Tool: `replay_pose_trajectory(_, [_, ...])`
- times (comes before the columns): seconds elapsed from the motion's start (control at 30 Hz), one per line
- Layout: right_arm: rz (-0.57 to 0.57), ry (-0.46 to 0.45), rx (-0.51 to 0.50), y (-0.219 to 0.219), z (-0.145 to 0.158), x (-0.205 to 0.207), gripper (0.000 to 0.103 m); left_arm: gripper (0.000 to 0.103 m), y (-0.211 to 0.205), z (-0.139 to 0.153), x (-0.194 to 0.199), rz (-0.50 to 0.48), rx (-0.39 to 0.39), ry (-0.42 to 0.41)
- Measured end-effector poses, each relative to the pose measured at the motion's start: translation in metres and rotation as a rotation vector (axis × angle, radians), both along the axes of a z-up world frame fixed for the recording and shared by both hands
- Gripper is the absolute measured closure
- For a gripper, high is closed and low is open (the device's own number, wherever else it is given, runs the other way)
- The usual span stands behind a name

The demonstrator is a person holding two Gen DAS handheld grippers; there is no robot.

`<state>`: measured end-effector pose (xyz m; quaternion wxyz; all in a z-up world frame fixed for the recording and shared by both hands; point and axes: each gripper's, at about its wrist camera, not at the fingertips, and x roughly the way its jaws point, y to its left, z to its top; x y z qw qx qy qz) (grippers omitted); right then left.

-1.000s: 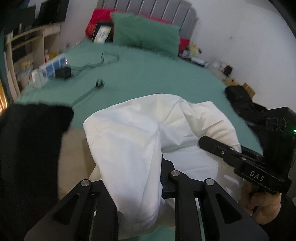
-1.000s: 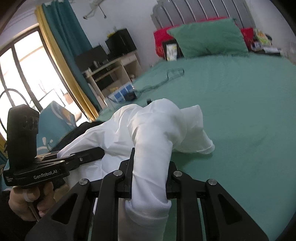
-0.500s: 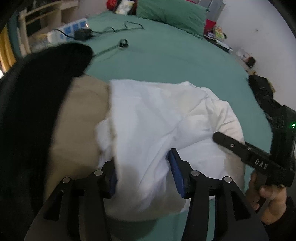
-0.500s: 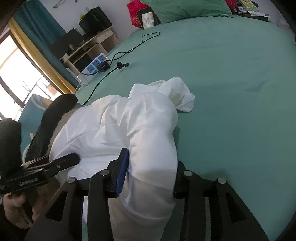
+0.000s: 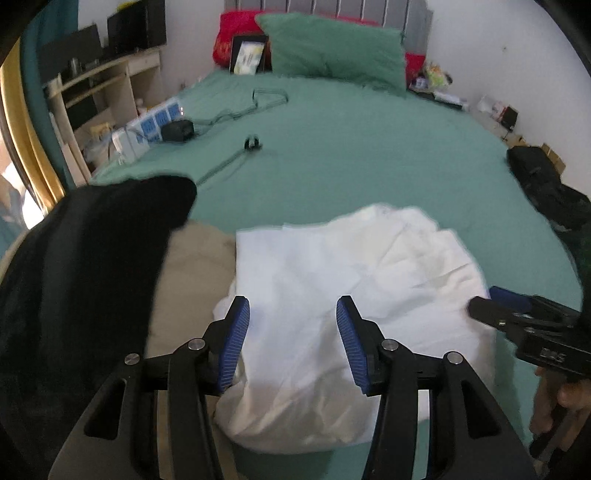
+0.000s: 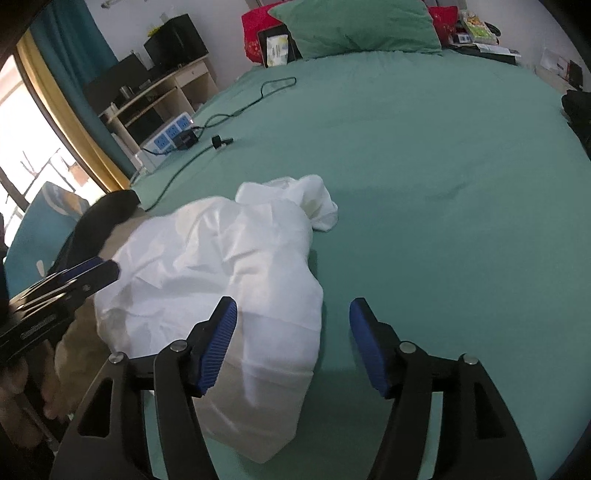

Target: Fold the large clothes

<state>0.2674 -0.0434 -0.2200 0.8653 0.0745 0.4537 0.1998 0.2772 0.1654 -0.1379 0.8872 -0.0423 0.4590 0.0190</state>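
The white shirt (image 5: 343,291) lies crumpled on the green bed (image 5: 369,155), beside a black cloth (image 5: 96,258). The left gripper (image 5: 291,332) and right gripper (image 6: 293,339) hang over the shirt, fingers wide apart, holding nothing.

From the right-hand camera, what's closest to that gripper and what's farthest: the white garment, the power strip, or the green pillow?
Measured from the right gripper:
1. White garment, lying just ahead, partly between the open fingers.
2. Power strip, mid-distance, at the bed's left edge.
3. Green pillow, farthest, at the headboard.
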Motion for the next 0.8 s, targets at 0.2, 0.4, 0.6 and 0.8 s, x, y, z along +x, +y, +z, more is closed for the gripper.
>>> replay_pose_trajectory(0.2, [0.008,0.035,-0.015,0.004,-0.02,0.005,0.024,0.051,0.014,-0.04,-0.002,0.043,-0.054,0.083])
replay_pose_trajectory(0.4, [0.006,0.054,-0.02,0.005,-0.027,0.005,0.018,0.051,0.013,-0.043,-0.015,0.053,-0.021,0.077])
replay_pose_trajectory(0.6, [0.022,0.054,-0.042,0.005,-0.02,0.003,0.018,0.051,0.014,-0.035,-0.037,0.104,-0.035,0.057])
replay_pose_trajectory(0.8, [0.024,0.052,-0.059,0.003,-0.013,-0.008,0.018,0.051,0.017,-0.02,-0.056,0.139,-0.075,0.031])
